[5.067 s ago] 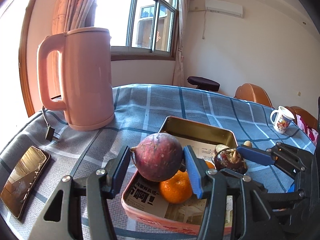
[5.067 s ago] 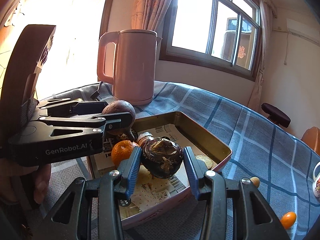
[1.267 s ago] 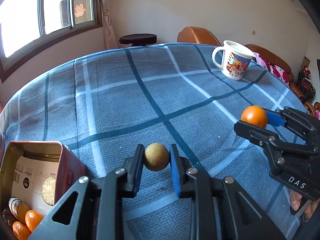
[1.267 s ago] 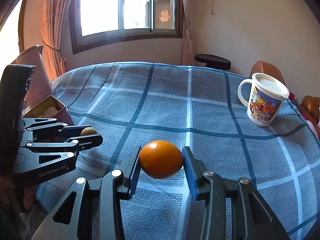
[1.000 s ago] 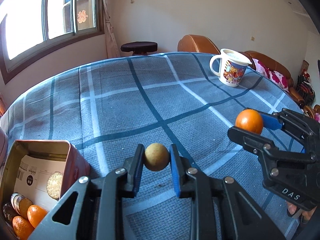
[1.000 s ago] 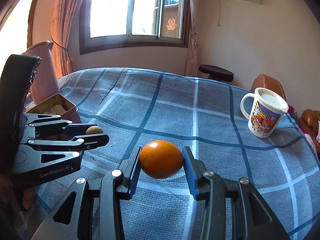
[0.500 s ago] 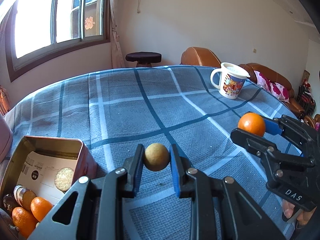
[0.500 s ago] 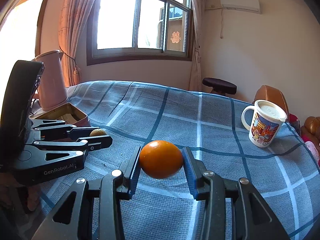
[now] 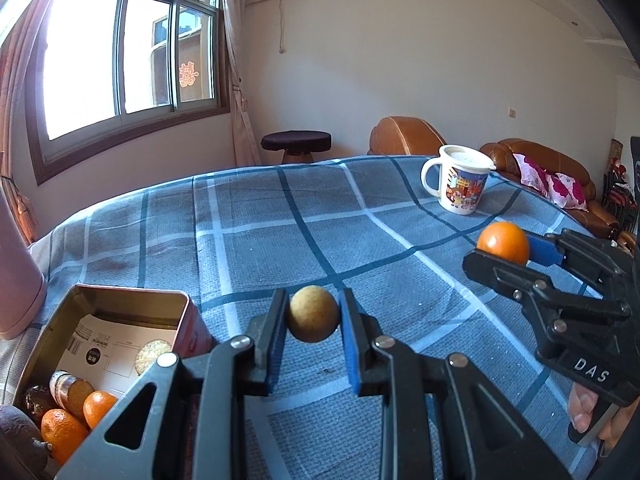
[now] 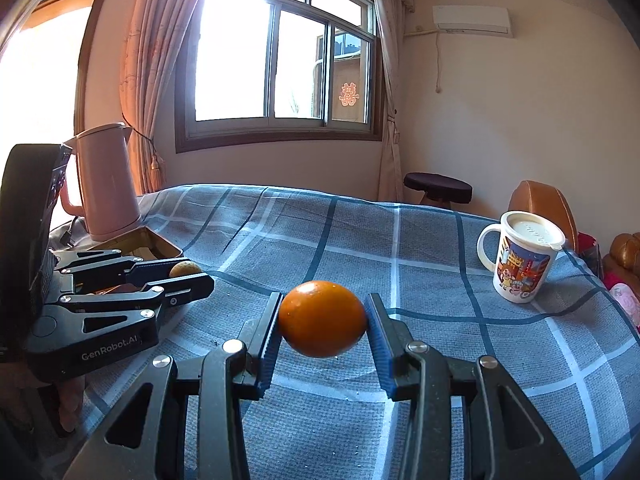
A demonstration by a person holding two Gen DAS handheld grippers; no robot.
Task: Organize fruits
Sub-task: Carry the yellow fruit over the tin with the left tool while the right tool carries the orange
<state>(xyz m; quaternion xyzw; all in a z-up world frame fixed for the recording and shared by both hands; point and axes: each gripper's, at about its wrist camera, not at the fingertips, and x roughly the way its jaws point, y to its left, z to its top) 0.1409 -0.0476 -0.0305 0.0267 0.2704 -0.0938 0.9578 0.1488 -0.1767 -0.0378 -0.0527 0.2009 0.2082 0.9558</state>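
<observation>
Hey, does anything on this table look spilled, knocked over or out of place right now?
Nothing stands out. The mug stands upright with its lid on, the tin sits flat with fruit inside, and the kettle is upright. A few small crumbs dot the tablecloth, nothing more.

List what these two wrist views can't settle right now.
- Tin, left wrist view: its near end is cut off by the frame edge and the left tongs.
- Tin, right wrist view: contents hidden behind the left tongs.
- Mug: lidded, so contents unseen.
- Pink kettle: only an edge shows in the left wrist view.
</observation>
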